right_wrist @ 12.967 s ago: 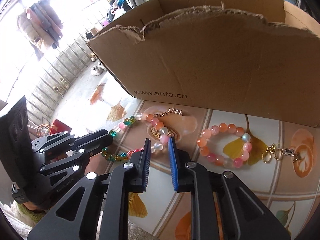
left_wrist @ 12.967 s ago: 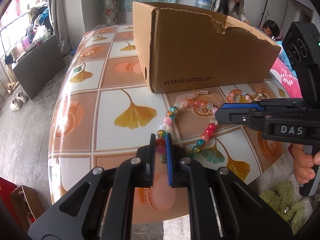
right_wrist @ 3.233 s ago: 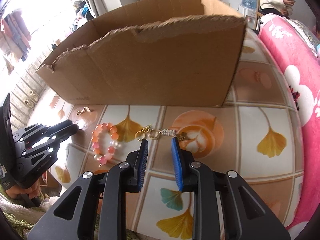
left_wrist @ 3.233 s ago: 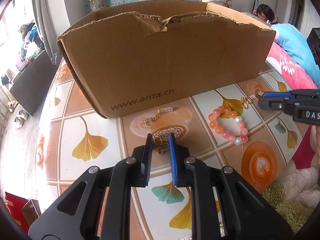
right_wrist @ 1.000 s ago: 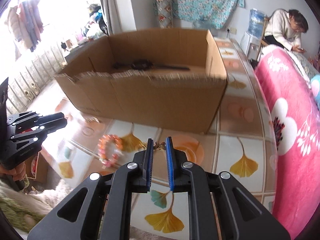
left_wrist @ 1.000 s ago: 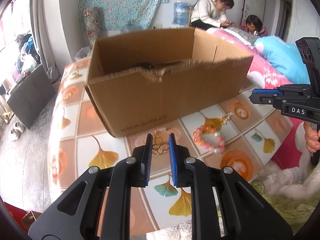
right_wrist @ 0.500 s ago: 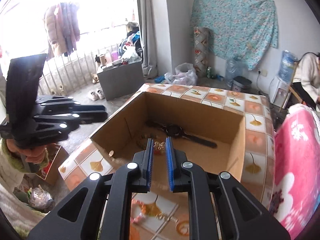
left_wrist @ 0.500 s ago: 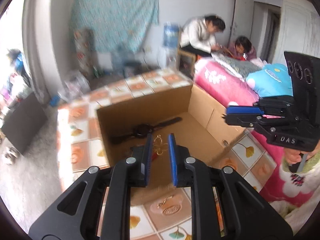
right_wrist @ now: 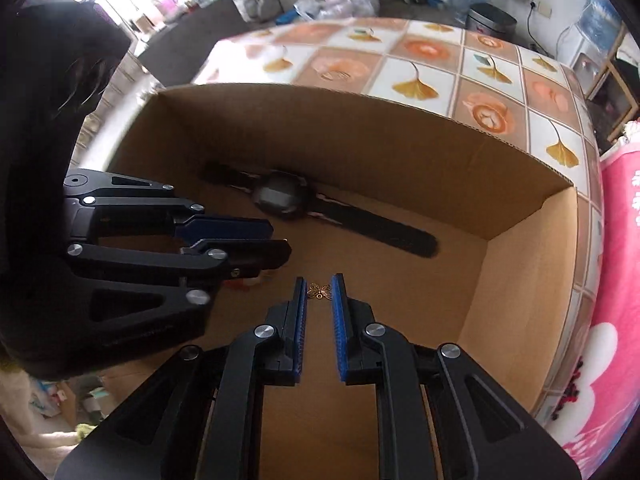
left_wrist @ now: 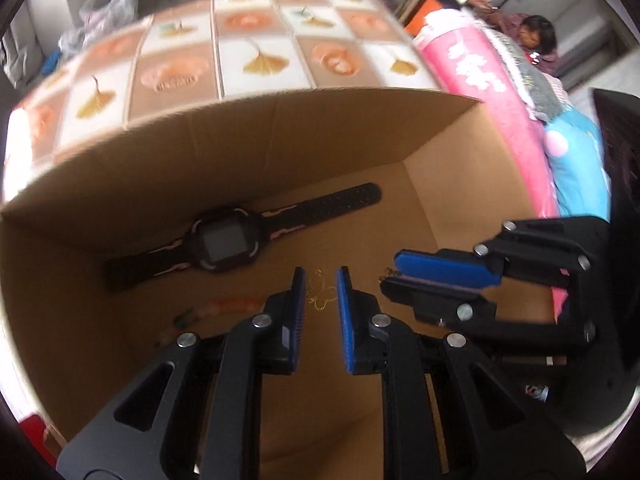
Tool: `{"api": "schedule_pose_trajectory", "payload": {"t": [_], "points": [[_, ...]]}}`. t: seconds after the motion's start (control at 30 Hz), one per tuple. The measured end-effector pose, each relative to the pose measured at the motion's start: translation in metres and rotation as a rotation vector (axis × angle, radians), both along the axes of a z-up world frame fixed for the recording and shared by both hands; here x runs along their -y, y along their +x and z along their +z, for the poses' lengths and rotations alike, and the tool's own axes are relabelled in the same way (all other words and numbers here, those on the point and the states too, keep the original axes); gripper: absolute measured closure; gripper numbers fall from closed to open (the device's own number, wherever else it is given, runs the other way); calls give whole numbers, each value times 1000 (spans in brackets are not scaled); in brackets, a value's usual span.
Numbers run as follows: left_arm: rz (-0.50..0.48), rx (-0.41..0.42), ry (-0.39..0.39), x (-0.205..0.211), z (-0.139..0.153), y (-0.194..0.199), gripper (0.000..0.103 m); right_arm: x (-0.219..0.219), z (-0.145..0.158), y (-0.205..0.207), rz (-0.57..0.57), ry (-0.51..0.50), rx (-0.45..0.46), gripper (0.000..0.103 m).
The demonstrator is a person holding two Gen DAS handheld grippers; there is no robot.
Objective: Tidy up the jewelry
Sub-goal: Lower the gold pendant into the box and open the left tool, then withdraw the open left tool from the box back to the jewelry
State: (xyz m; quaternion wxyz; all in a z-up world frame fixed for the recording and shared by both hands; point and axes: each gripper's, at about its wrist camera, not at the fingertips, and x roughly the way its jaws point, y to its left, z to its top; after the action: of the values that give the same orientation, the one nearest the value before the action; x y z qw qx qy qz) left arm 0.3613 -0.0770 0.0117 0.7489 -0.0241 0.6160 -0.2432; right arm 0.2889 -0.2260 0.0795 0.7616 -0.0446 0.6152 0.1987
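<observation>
While both point down into the open brown cardboard box (left_wrist: 360, 128), the left gripper (left_wrist: 319, 294) pinches a thin gold chain (left_wrist: 320, 295) and the right gripper (right_wrist: 319, 294) pinches a small gold butterfly charm (right_wrist: 319, 291), near a black wristwatch (left_wrist: 224, 242).

Desk (right_wrist: 416, 76) w/ ginkgo-leaf tile pattern carries open cardboard box (left_wrist: 360, 128); far edge and far corners lie bare.
</observation>
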Motion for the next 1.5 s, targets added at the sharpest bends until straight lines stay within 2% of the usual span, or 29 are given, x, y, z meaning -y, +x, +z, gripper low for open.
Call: {"api": "schedule_pose_trajectory", "payload": {"t": [0.2,0.27,0.3,0.33,0.47,0.57,0.77,0.87,0.97,1.1,1.3,1.4,1.5], "points": [[37,-85,15,1,-24,13,88,2,-14,7,-5,-68,-39,90],[44,-115,17,0,-29,14,80,3,-12,6,-5,-76,-38,89],[48,-122,13,1,-32,17,71,4,-11,5,-5,-79,-35,89],[52,-128,9,-1,-31,16,69,4,-10,4,-6,-81,-32,89],[68,-118,-9,-8,-25,15,69,9,-3,1,-22,-83,-9,82],[80,-95,-24,-15,-14,10,69,15,8,-4,-41,-69,12,81],[83,26,-63,-33,30,-13,64,34,45,-21,-88,2,109,72],[87,134,-92,-55,65,-36,58,45,70,-46,-127,62,179,67],[91,241,-97,-70,93,-60,49,54,91,-74,-151,140,251,58],[117,388,-78,-95,119,-107,33,59,106,-113,-176,221,332,54],[158,476,-46,-129,123,-172,21,52,100,-155,-183,300,383,53],[192,487,-22,-141,113,-198,20,48,95,-170,-182,330,380,53],[234,476,-19,-151,99,-218,20,45,89,-183,-179,320,388,53]]}}
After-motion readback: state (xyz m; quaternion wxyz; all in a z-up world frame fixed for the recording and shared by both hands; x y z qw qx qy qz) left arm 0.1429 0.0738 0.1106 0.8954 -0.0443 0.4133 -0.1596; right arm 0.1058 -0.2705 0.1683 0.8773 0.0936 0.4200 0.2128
